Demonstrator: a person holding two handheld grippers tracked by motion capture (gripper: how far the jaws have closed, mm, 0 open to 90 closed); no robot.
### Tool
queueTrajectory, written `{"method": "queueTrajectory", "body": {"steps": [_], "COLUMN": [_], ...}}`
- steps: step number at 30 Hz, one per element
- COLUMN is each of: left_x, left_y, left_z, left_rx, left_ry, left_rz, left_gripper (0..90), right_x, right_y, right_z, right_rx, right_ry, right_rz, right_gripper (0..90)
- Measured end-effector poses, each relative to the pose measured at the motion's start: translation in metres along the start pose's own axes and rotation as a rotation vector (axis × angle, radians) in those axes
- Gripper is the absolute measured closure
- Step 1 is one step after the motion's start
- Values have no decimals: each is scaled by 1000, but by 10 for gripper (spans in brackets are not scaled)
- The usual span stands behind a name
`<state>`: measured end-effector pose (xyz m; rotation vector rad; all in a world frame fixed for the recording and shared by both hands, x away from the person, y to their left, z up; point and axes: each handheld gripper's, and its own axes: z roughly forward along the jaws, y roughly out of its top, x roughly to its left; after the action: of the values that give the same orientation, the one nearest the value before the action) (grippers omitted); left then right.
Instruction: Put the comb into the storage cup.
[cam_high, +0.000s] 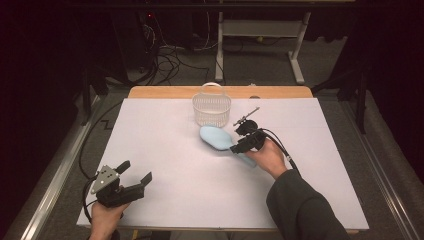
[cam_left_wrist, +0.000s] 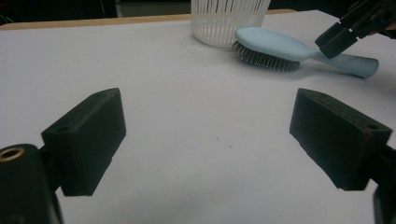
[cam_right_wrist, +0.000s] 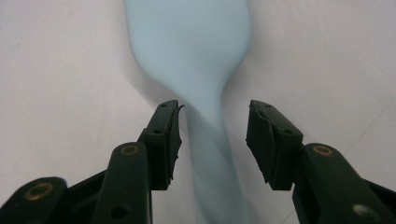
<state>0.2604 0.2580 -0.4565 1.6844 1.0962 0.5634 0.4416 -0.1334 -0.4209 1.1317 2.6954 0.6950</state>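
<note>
One light-blue hairbrush (cam_high: 216, 138) and one white basket (cam_high: 211, 108) (slatted, with a handle) on the table (cam_high: 165, 150).

A pale blue hairbrush (cam_high: 218, 138) lies flat on the white worktop (cam_high: 165, 150), bristles down, its smooth oval back up. The head lies just in front of a white slatted basket (cam_high: 211, 106), close to its base; whether they touch cannot be told. The slim handle (cam_right_wrist: 212, 154) runs back from the head, away from the basket, its rounded end resting on the worktop.

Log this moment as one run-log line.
right hand-held gripper: open, astride hairbrush handle | left hand-held gripper: open, idle | basket: upright beside brush
</note>
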Motion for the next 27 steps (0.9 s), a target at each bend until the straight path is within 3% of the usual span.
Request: {"method": "queueTrajectory", "body": {"steps": [17, 27], "left_x": [0, 0], "left_y": [0, 0], "left_z": [0, 0], "left_rx": [2, 1], "left_ry": [-2, -2], "left_rz": [8, 5], "left_gripper": [99, 100], "right_x": [11, 11], "right_y": [0, 2], "right_z": [17, 26], "right_rx": [40, 56], "right_ry": [-20, -35], "right_rz": [-33, -27], "right_gripper": [537, 555]}}
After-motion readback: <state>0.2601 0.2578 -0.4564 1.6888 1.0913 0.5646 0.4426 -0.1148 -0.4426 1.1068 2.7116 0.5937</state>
